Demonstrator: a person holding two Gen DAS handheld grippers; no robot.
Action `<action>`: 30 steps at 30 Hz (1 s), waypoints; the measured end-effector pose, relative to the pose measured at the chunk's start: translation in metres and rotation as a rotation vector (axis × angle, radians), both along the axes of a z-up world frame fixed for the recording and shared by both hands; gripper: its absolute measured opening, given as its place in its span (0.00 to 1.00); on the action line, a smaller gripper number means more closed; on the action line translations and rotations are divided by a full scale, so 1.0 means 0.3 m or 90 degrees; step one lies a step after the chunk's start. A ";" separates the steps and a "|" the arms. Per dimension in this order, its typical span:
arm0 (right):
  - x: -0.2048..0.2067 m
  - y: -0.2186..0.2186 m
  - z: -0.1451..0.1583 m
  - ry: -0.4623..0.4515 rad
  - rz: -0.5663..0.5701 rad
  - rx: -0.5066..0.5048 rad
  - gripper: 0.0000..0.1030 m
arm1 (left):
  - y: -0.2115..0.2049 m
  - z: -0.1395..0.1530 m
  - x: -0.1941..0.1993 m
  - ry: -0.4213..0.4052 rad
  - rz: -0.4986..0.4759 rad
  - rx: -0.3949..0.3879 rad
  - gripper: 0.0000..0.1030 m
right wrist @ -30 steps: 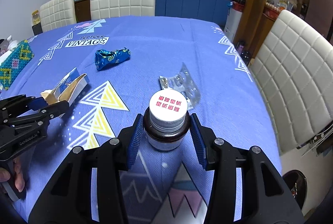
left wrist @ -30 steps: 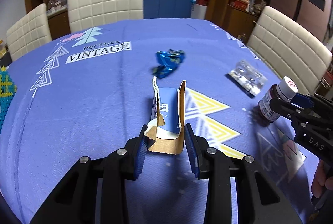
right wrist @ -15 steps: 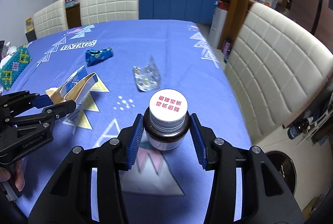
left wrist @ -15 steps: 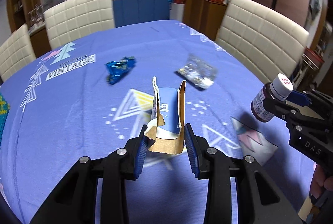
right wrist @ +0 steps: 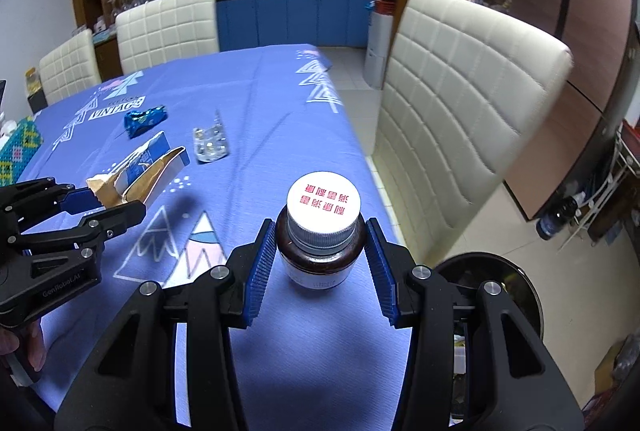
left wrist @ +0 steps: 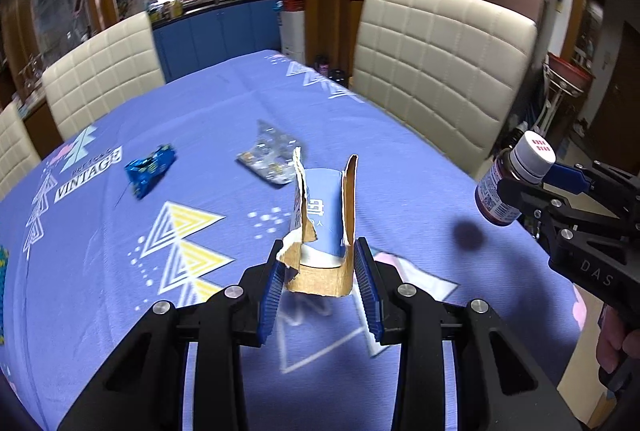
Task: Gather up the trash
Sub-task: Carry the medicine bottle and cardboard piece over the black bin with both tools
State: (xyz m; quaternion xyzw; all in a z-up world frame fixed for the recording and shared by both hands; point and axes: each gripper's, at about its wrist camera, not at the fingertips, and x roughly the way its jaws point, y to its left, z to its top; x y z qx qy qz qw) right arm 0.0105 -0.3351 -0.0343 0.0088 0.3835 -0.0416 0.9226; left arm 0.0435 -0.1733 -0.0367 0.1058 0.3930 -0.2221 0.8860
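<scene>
My left gripper point(left wrist: 320, 271) pinches torn blue carton point(left wrist: 322, 223); my right gripper point(right wrist: 322, 255) clamps brown pill bottle point(right wrist: 322, 231), both above the blue tablecloth point(left wrist: 120, 291). Blue wrapper point(left wrist: 150, 171), blister pack point(left wrist: 268, 157) lie beyond; black bin point(right wrist: 500, 291) right.

Table point(left wrist: 100, 311) under my jaws, covered by a blue-purple cloth point(right wrist: 280, 103) printed with white and yellow triangles and the word VINTAGE. Lying flat on it, ahead and left of my left jaws: crumpled blue wrapper point(left wrist: 150, 169). Straight ahead, just past them: silver blister pack point(left wrist: 268, 157). Far left of my right jaws: patterned teal box point(right wrist: 18, 145) at the cloth's edge.
</scene>
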 end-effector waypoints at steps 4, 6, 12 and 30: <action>-0.031 -0.052 0.000 -0.005 -0.021 0.007 0.46 | -0.070 0.010 -0.024 -0.007 -0.027 0.009 0.33; -0.052 -0.086 0.000 -0.008 -0.034 0.011 0.46 | -0.102 0.014 -0.036 -0.010 -0.039 0.012 0.33; -0.101 -0.174 -0.002 -0.011 -0.068 0.016 0.46 | -0.204 0.016 -0.068 -0.014 -0.079 0.020 0.33; -0.218 -0.373 -0.019 -0.009 -0.141 0.012 0.46 | -0.446 0.018 -0.164 -0.022 -0.182 0.039 0.33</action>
